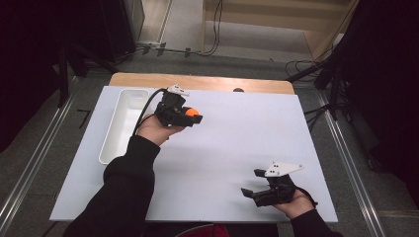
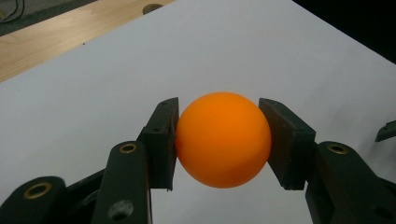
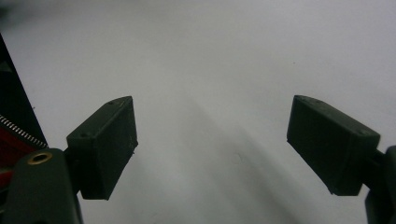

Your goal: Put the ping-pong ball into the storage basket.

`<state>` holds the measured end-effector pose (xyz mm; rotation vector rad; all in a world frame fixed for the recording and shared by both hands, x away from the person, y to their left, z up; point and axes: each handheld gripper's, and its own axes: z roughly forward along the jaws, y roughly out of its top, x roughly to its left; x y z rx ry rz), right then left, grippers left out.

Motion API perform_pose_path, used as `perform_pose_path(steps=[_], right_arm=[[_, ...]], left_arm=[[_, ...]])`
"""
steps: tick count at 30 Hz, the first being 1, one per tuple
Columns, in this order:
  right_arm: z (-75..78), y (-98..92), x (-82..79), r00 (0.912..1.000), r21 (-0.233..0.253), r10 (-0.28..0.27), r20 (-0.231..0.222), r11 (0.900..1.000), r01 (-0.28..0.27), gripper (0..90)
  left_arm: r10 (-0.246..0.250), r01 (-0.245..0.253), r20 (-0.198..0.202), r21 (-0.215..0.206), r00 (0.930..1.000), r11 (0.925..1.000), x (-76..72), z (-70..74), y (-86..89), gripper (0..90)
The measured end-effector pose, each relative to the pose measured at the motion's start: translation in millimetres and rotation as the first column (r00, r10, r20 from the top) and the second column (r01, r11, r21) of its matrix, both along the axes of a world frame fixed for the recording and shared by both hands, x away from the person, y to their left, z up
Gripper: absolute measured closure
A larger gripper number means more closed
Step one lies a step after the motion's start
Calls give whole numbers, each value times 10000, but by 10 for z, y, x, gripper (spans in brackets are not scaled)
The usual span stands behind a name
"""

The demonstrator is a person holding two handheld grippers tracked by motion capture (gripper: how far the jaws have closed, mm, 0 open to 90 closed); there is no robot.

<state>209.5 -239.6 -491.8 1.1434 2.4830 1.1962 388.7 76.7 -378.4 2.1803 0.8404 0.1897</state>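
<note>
The left claw (image 1: 193, 117) is clamped on an orange ball (image 1: 191, 112); in the left gripper view its 2 black jaws press the ball (image 2: 223, 139) from both sides, and the ball is above the white surface (image 2: 116, 79), not touching it as far as I can tell. In the high view this claw is in the far left part of the surface (image 1: 237, 133), just to the right of a long white tray (image 1: 114, 129) that lies along the left edge. The right claw (image 1: 251, 183) rests at the near right part of the surface, well apart from the ball, pointing to the left. Its jaws stand wide apart, with nothing between them but the white surface (image 3: 210, 93). A wooden strip (image 1: 207, 82) shows along the far edge
</note>
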Motion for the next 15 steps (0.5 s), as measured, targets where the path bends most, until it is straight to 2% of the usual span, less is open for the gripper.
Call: perform_pose_path(steps=[8,15], right_arm=[[1,0,0,10000,-10,34,17,10000,-34,148],[1,1,1,10000,0,61,8,10000,-61,148]], left_arm=[[-52,52,214,25,9998,10000,2,18,40,503],[135,-134,239,-15,9996,9999,24,28,105,504]])
